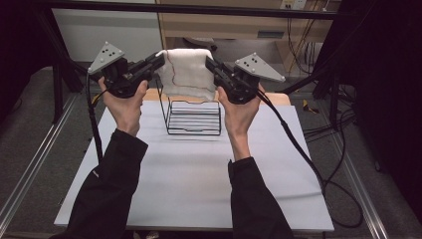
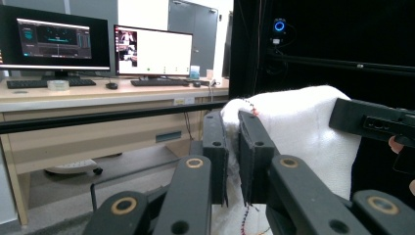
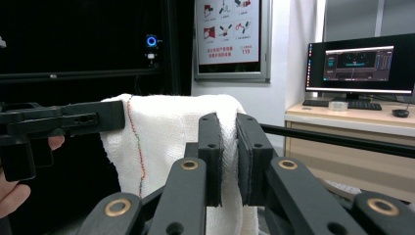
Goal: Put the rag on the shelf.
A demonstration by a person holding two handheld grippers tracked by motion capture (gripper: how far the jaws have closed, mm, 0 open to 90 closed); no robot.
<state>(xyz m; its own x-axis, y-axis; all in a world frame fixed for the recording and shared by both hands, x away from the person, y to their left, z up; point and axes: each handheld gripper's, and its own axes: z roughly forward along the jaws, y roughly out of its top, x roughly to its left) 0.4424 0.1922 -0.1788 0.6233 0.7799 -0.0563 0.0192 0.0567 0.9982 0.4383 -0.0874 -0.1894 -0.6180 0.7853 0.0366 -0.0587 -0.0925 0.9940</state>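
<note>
A white knitted cloth with a red stitched line hangs stretched in the air between the two grippers, above a black wire rack standing on the white-covered desk. The left gripper has its fingers clamped on the cloth's left top corner; the right gripper pinches the right corner the same way. The step in hand looks like draping — next, probably, lowering both corners evenly onto the rack's top rail.

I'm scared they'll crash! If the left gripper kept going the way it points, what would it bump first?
Probably the right gripper. The left gripper points across the white towel both hold, straight at it, though depth is hard to judge.
</note>
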